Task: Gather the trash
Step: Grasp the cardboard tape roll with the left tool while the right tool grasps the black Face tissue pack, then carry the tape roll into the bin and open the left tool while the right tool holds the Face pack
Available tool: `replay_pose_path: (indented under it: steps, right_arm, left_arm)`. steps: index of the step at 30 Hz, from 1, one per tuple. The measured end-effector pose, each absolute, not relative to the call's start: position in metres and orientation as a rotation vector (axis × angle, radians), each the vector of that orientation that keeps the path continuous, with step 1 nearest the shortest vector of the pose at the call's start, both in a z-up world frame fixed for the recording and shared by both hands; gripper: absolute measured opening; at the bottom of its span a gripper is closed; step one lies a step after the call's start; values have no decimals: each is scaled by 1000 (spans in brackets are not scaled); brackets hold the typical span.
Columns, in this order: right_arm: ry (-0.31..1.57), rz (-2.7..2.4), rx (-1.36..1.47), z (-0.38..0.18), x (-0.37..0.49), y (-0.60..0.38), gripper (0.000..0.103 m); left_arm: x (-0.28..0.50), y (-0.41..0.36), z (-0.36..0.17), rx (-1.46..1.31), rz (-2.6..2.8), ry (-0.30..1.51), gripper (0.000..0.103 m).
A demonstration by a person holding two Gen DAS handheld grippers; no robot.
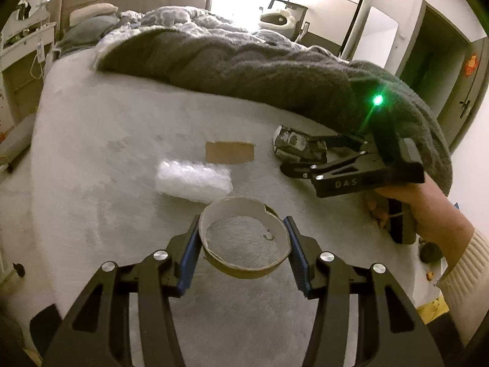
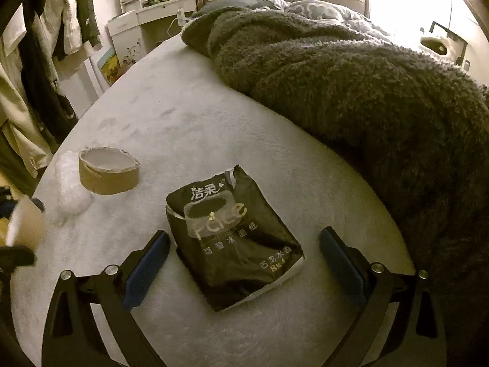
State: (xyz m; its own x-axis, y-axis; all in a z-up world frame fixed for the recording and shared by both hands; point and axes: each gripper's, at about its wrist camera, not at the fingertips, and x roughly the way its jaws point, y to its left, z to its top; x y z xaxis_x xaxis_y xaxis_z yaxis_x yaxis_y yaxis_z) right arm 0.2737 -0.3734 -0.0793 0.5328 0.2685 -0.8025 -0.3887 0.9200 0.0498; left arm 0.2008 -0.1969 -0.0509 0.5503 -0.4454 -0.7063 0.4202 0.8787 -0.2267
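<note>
The tissue pack point(image 1: 298, 146) is half hidden behind the right tool point(image 1: 293, 165) (open, straddling it, right of frame); the left tool point(image 1: 243, 238) grips the cardboard ring point(image 1: 244, 238).

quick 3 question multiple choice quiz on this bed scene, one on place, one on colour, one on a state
1. What lies between the fingers of the right gripper?
A. the black tissue pack
B. a bubble wrap piece
C. a pillow

2. What colour are the finger pads on that gripper?
A. red
B. blue
C. white

3. How does the left gripper stand?
A. open over bare sheet
B. shut on nothing
C. shut on the cardboard ring

Answers:
1 A: the right wrist view shows the pack on the bed sheet between the two spread fingers, which stand clear of it.
2 B: both pads show blue against the black fingers.
3 C: the left wrist view shows a pad pressed against each side of the ring.
</note>
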Motion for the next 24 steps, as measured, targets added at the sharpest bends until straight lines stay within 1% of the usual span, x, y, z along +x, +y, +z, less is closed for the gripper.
replay_pose_path:
  steps: [5, 7, 10, 12, 19, 24]
  right_arm:
    - [956, 364, -146, -80, 275, -372, 92]
    - [958, 358, -142, -79, 275, -371, 82]
    - [964, 349, -137, -74, 275, -366, 72]
    - [961, 333, -138, -71, 275, -361, 67]
    - [955, 281, -145, -55, 271, -342, 66]
    - [945, 265, -99, -43, 257, -336, 65]
  left_arm:
    - [194, -176, -32, -31, -482, 807, 55]
    - [192, -165, -24, -39, -466, 793, 55]
    - [189, -149, -16, -56, -446, 786, 55]
    - [188, -137, -11, -101, -447, 789, 55]
    - [170, -102, 15, -119, -404, 746, 55]
    - [160, -84, 28, -112, -374, 727, 55]
